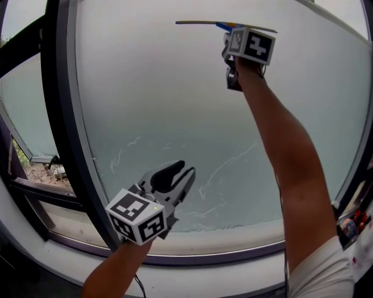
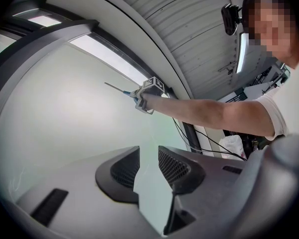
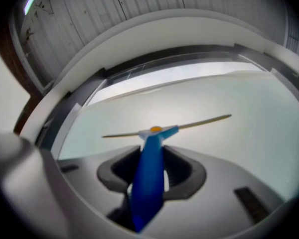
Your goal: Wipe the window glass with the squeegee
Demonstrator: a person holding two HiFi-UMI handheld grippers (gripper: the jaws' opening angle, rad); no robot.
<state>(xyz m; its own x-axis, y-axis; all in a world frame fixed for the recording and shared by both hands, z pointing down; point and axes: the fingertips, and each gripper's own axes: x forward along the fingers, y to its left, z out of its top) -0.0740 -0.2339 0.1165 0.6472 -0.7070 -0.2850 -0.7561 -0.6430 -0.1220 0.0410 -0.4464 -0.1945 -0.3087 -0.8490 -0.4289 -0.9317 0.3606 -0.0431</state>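
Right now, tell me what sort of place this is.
Probably indoors at a big window, perhaps in a workshop-like building: a wide pane of glass in a dark frame, a white sill below it, and a ribbed panel ceiling overhead.

The blue-handled plastic squeegee (image 3: 150,168) bears an orange spot; the pale grey-green window glass (image 1: 161,98) shows white streaks.

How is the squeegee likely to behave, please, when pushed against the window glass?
The squeegee is probably light: slim blue handle, held by the right gripper alone. Its long thin blade likely flexes at the ends. Gripped only by that narrow handle, it may twist in the jaws.
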